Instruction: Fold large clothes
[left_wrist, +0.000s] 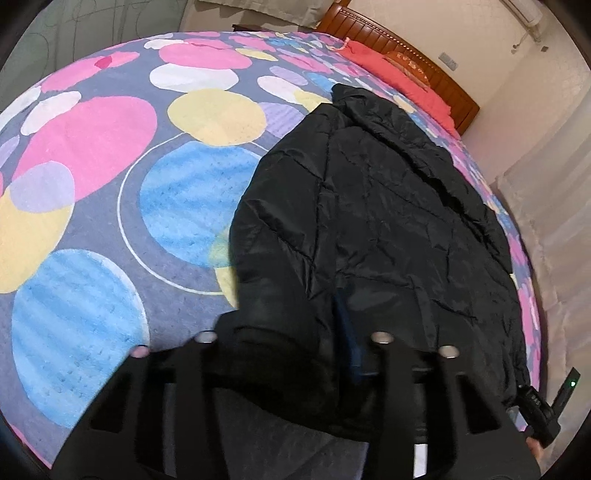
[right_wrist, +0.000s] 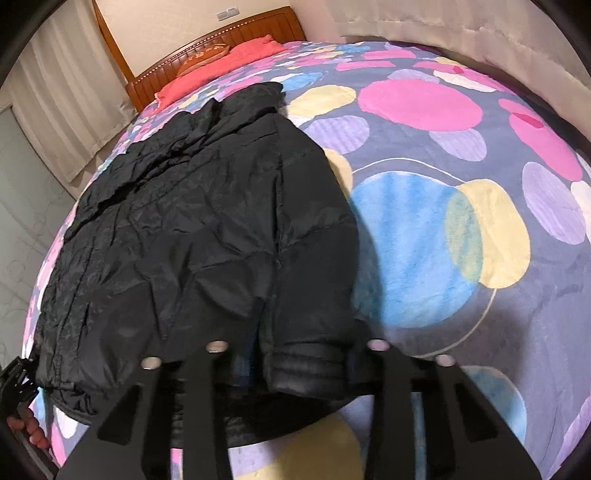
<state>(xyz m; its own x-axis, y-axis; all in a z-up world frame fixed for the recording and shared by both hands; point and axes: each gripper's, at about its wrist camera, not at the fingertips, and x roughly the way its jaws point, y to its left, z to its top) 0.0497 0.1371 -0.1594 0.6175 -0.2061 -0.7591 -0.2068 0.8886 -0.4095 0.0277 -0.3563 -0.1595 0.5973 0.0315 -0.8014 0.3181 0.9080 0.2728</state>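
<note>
no legible text, brand or number on the black jacket (left_wrist: 376, 221), gold marks on the orange pillow (right_wrist: 201, 59) too blurred to read

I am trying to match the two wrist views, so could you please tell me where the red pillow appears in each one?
Left wrist view: the red pillow lies upper right, against the headboard.
Right wrist view: the red pillow lies upper left, beyond the jacket's collar.
Shared landmark: the wooden headboard right behind the pillow in both.
</note>
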